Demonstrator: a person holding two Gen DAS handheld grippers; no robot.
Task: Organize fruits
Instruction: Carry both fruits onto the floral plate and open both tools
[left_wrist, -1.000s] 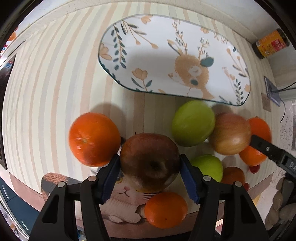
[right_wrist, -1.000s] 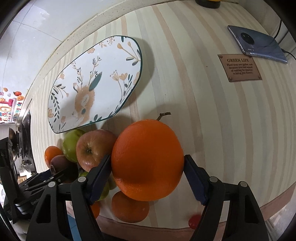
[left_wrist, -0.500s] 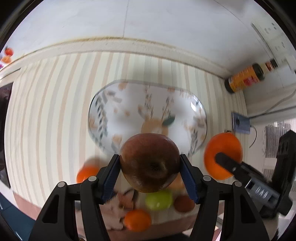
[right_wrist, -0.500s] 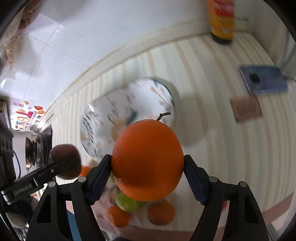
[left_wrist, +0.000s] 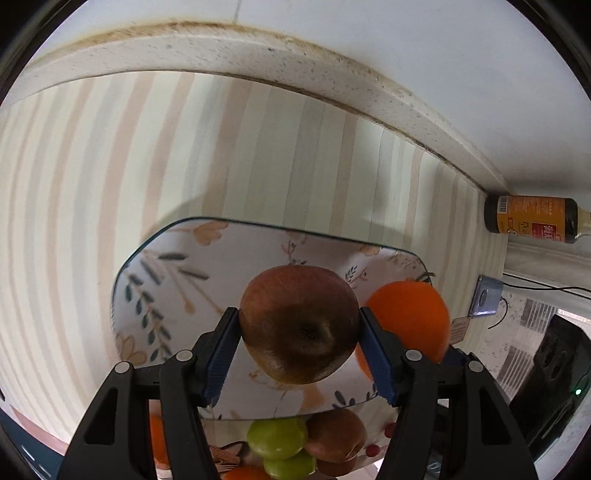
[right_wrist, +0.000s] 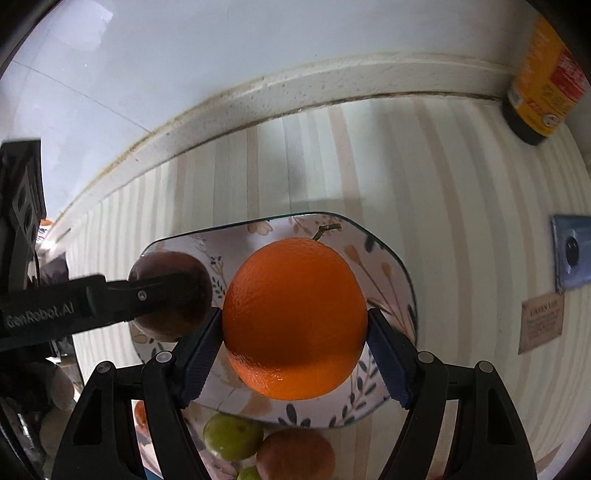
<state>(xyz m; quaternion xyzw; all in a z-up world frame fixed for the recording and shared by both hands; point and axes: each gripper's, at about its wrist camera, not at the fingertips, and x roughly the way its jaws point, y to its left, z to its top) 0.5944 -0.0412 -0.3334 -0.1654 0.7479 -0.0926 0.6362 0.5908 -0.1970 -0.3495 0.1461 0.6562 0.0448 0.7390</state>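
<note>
Nearest, loose green and red fruits (left_wrist: 280, 441) lie on the pastel-striped mat (left_wrist: 92, 221). Left gripper (left_wrist: 299, 347) pinches a dark red-brown apple (left_wrist: 299, 325), right gripper (right_wrist: 295, 347) a round orange (right_wrist: 295, 317), both above the leaf-patterned oval plate (left_wrist: 166, 280). Beyond: speckled white counter edge (left_wrist: 221, 48), yellow-labelled dark bottle (left_wrist: 532, 218), pale wall.

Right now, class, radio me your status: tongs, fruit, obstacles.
Left tongs clamp dark red apple; right tongs clamp orange. Both over floral plate. Nothing blocking.
</note>
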